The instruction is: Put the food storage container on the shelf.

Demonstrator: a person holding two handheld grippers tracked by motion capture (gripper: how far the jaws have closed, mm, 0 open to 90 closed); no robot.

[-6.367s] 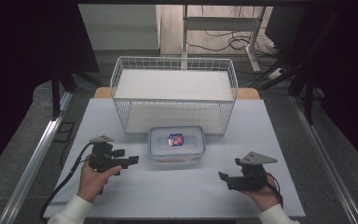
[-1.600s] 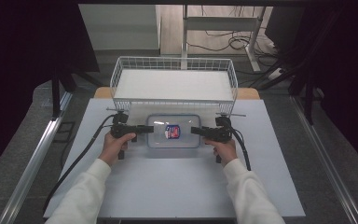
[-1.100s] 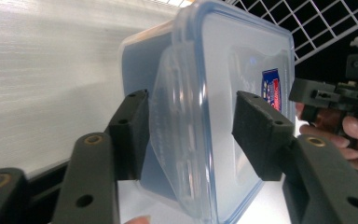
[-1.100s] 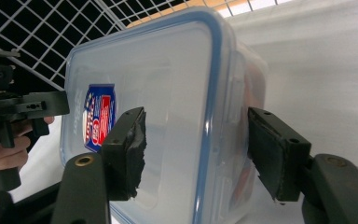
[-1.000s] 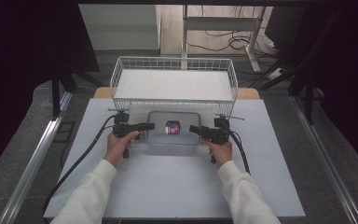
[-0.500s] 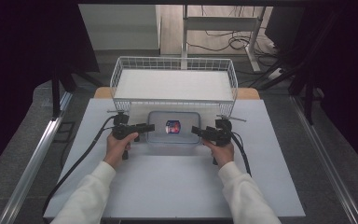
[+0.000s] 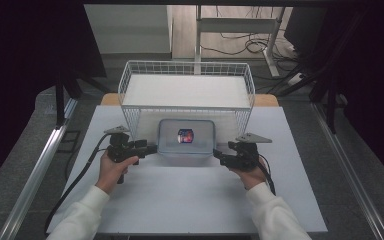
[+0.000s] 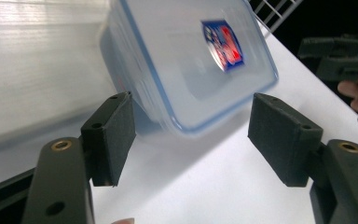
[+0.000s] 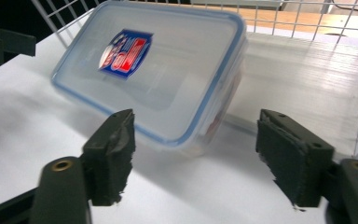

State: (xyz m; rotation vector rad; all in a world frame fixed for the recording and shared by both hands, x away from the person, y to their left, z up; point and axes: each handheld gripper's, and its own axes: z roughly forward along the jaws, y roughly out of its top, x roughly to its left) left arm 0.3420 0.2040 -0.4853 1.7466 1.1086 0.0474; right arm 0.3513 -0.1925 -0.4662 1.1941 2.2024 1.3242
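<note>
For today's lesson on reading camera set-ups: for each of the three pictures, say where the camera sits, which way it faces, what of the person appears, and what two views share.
High view: above the person's side, facing forward and down at the white table; both forearms and each claw appear.
Left gripper view: on the left claw, facing the clear rectangular plastic lidded container; its two black jaws stand open.
Right gripper view: on the right claw, facing that container beside the white wire basket; jaws open.
Shared: both gripper views show the container's red-and-blue label.
</note>
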